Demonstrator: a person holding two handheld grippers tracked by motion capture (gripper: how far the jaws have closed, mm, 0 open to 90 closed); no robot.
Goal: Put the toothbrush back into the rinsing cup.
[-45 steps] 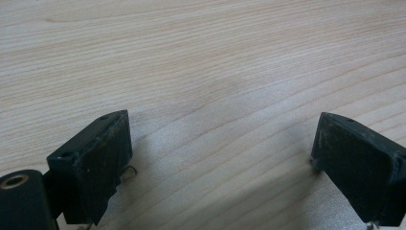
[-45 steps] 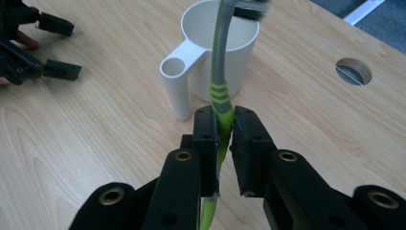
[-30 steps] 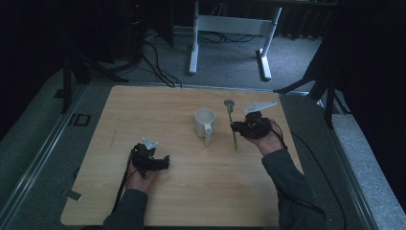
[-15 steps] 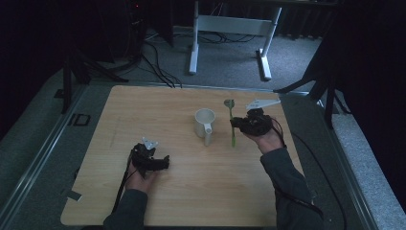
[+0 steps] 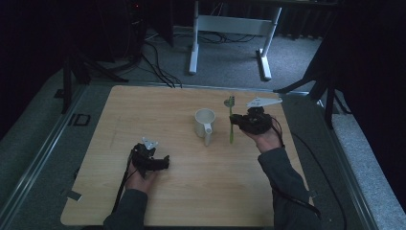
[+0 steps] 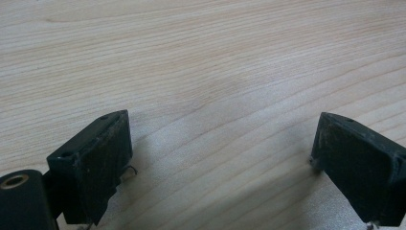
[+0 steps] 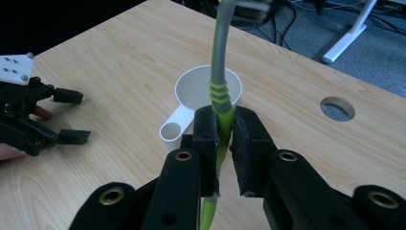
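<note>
A white mug (image 5: 205, 123) stands at the middle of the wooden table (image 5: 143, 110), its handle towards the person. My right gripper (image 5: 238, 120) hovers just right of it, shut on the green handle of a utensil (image 5: 231, 125) whose head points to the far side. In the right gripper view the utensil (image 7: 219, 72) rises between the jaws in front of the mug (image 7: 209, 91), and the left gripper (image 7: 67, 117) lies farther off. My left gripper (image 5: 165, 162) rests on the table at the near left, open, with bare wood between its fingers (image 6: 95, 158).
A round hole (image 7: 337, 108) is cut in the table top beyond the mug. A white desk frame (image 5: 194, 48) and cables stand on the floor behind the table. Cables trail from both grippers along the forearms.
My right gripper has shifted slightly with the utensil, whose near end has swung up a little. The left gripper has stayed where it was.
</note>
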